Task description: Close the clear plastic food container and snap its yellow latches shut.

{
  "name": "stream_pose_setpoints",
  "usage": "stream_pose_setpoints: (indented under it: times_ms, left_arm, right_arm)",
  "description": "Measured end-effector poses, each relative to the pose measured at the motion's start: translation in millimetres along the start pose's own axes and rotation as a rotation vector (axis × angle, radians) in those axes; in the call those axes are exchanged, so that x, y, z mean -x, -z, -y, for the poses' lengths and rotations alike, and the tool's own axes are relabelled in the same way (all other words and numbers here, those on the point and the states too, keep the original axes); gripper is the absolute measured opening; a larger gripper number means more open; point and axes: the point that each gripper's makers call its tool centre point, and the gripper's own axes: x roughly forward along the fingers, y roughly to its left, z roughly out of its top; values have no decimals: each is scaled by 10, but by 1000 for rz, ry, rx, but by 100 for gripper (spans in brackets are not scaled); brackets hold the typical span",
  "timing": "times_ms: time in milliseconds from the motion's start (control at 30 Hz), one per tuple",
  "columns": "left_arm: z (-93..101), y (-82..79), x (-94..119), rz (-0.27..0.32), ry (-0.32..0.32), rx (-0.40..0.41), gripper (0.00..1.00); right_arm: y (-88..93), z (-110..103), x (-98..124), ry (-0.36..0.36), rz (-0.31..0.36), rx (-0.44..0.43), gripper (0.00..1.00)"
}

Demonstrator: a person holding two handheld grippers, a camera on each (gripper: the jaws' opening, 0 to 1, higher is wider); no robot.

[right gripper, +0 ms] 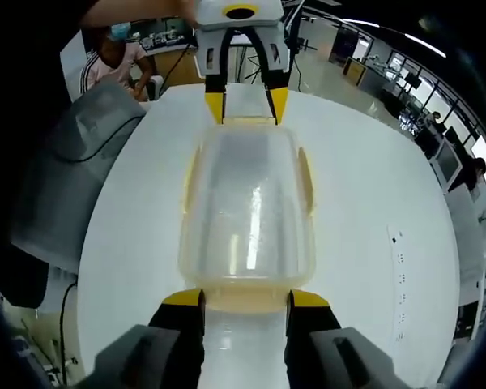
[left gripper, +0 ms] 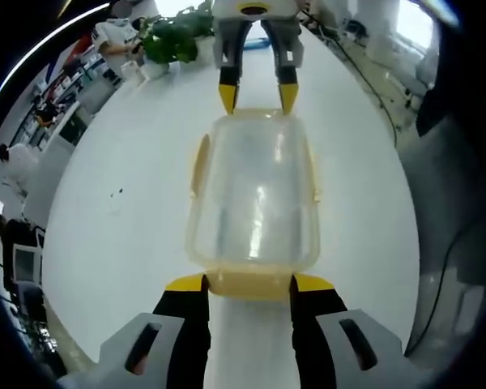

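Clear container (left gripper: 255,194) spans both open hand-held grippers.

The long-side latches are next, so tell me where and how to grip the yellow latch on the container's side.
Judging by its pose, take the side latch by its lower free edge, coming from outside the container across the table. It is a flat flap splayed slightly off the wall, so one jaw under it can press it inward.
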Motion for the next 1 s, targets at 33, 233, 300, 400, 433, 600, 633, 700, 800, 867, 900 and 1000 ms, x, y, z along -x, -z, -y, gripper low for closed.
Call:
stream_pose_setpoints:
  times_ms: [33, 233, 300, 400, 433, 600, 633, 700, 800, 867, 900, 1000]
  left_arm:
    - [4, -16, -9, 1, -1, 2, 36]
    - [30, -104, -95, 2, -1, 13, 36]
    - [29, -128, -118, 1, 0, 14, 35]
    - [34, -191, -176, 0, 4, 13, 35]
    - [38, -207, -192, 1, 6, 14, 35]
    - [58, -320, -249, 13, 8, 16, 35]
    - [62, -336, -252, 15, 8, 16, 35]
    - [61, -368, -260, 16, 8, 16, 35]
    - [63, -411, -266, 18, 9, 16, 35]
    - [61, -429, -265, 16, 7, 10, 35]
    - [61, -438, -268, 14, 7, 7, 35]
    - [63, -436, -270, 13, 6, 3, 35]
  right_arm:
    - [18, -3, 2, -1, -1, 1, 36]
    - [137, -10, 28, -4, -5, 6, 36]
    - [172, -12, 32, -4, -6, 5, 36]
    - [246, -31, 59, -2, -5, 1, 36]
    - [270, -32, 64, -1, -6, 2, 36]
    - [391, -41, 111, -3, -17, -6, 36]
    - [405, -39, 122, -2, -18, -5, 36]
    - [431, -38, 146, 0, -16, -7, 36]
    - [464, -38, 155, 3, -19, -7, 36]
    - [476, -46, 161, 4, -24, -7, 36]
    - [479, -49, 165, 5, -26, -6, 36]
    - [488, -60, 171, 5, -26, -14, 36]
